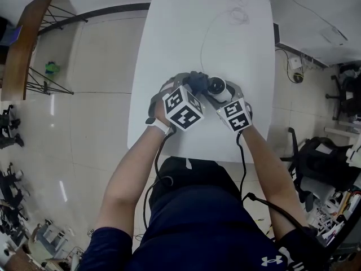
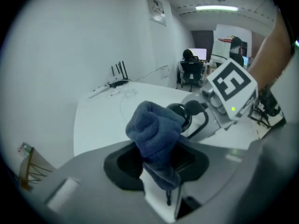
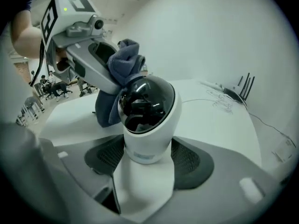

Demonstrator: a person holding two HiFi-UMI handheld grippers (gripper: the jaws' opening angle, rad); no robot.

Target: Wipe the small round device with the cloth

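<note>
— How's the light where you're working?
— Bright and even. A ceiling strip (image 2: 219, 7) glows far beyond your left tool (image 2: 163, 181), and the white desk (image 1: 186, 55) under both tools is nearly washed out. Glare streaks the floor (image 1: 96, 123) off to its left.
— Anything soft?
— The cloth (image 2: 154, 129) in your left tool looks fuzzy. Both tool views bend and blacken at the corners. The device (image 3: 149, 101) in your right tool (image 3: 147, 161) shows reflections on its dome.

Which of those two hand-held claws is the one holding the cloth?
The left gripper: its jaws pinch the dark blue cloth, while the right gripper clasps the white round device.
</note>
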